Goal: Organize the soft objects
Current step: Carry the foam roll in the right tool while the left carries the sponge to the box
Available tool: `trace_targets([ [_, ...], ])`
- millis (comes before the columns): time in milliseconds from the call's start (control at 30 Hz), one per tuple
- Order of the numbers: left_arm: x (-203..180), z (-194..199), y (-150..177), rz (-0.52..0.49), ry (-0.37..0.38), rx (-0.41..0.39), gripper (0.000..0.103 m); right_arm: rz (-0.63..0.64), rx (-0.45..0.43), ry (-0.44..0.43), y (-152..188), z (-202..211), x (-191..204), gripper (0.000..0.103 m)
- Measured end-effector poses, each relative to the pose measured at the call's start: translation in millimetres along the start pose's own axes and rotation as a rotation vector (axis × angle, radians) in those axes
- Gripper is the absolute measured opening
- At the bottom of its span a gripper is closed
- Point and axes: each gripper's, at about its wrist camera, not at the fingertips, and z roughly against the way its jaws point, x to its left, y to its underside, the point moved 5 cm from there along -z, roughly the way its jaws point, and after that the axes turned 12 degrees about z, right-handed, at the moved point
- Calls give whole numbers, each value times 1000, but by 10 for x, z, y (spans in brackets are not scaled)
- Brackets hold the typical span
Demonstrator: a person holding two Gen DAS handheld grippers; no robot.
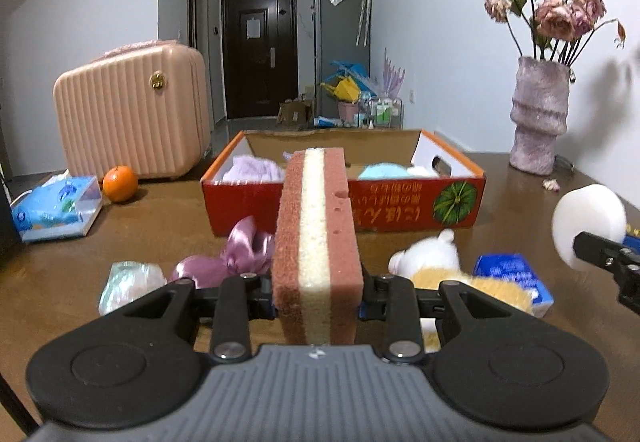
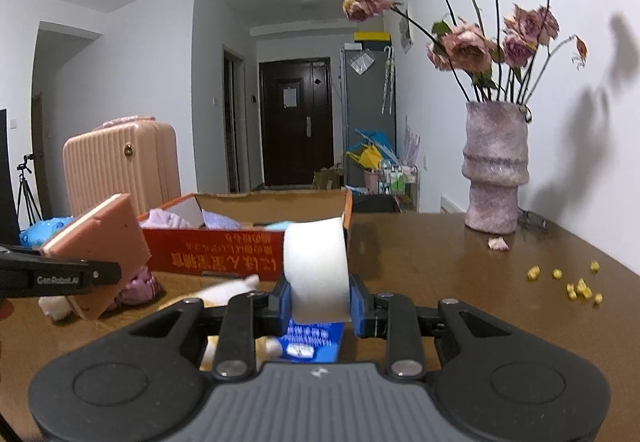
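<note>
Left gripper (image 1: 318, 298) clamped on a pink-and-cream layered sponge (image 1: 316, 238), fingers pressed to its broad pink faces, sponge standing on edge and raised above the brown worktop (image 1: 160, 226). Right gripper (image 2: 320, 306) clamped on a white foam cylinder (image 2: 316, 270), blue finger pads (image 2: 357, 308) against its flat ends, also clear of the worktop. Straight ahead of both, an open red cardboard box (image 1: 400, 202) with a watermelon print, holding a lilac cloth (image 1: 252, 168) at its left and a light blue soft item (image 1: 382, 171) toward the right. In front of the box, on the worktop: a purple satin bow (image 1: 236, 256), a crumpled clear plastic bag (image 1: 128, 284), a white and yellow plush toy (image 1: 432, 262), a blue tissue pack (image 1: 516, 276). Further left, a blue wet-wipe packet (image 1: 56, 208), an orange (image 1: 120, 183), and a pink ribbed suitcase (image 1: 132, 110). At the right, a mauve vase (image 1: 540, 118) of dried roses (image 1: 560, 14); yellow crumbs (image 2: 576, 286) scattered nearby.
</note>
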Motion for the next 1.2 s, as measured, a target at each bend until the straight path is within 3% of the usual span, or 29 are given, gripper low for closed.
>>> trace_targets([
  [633, -165, -367, -505, 67, 46, -75, 32, -1, -134, -22, -606, -707, 9, 28],
  [1200, -271, -1000, -976, 109, 56, -132, 32, 74, -155, -73, -977, -1440, -65, 28],
])
